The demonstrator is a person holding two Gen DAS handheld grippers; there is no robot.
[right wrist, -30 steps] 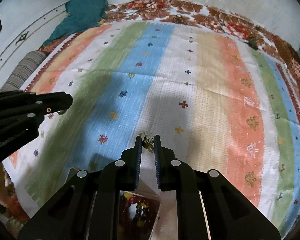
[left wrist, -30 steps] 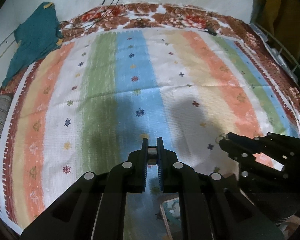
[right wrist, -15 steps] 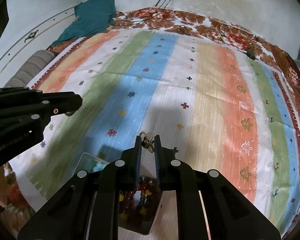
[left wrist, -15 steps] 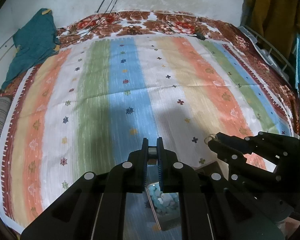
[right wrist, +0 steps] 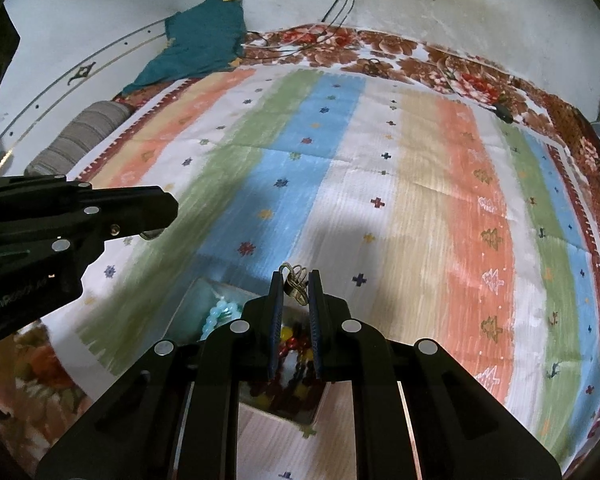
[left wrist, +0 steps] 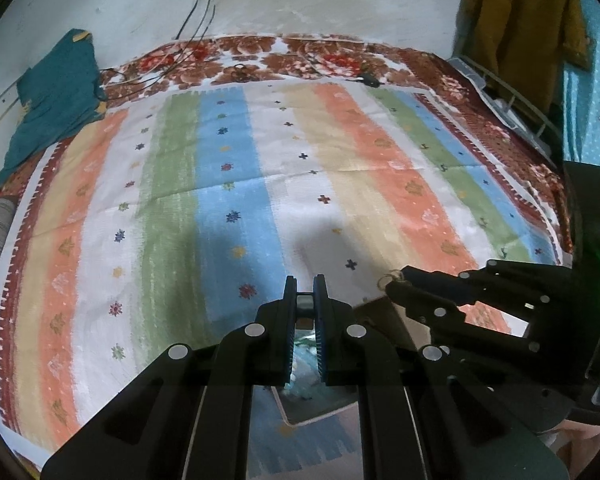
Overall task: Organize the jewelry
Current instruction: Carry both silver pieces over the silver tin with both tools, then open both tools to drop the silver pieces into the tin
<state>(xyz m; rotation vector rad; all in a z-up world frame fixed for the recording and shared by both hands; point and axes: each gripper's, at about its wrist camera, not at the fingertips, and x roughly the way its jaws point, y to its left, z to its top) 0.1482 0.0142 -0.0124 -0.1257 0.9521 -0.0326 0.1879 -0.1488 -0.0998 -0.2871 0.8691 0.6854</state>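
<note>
Right gripper (right wrist: pixel 297 292) pinching one gold wire earring (right wrist: pixel 295 282), jaws nearly closed, hanging just above the box (right wrist: pixel 188 300), over its red-bead compartment (right wrist: pixel 292 344). Left gripper (left wrist: pixel 305 300) clamping one small dark piece (left wrist: pixel 304 303), identity unclear, over the same box's pale-bead compartment (right wrist: pixel 216 316). Two compartments showing.

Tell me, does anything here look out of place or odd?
Nothing looks spilled or damaged. The teal cloth lies crumpled at the bedspread's far corner, with cables trailing over the far edge. The right gripper pinches gold earrings above the jewelry box.
</note>
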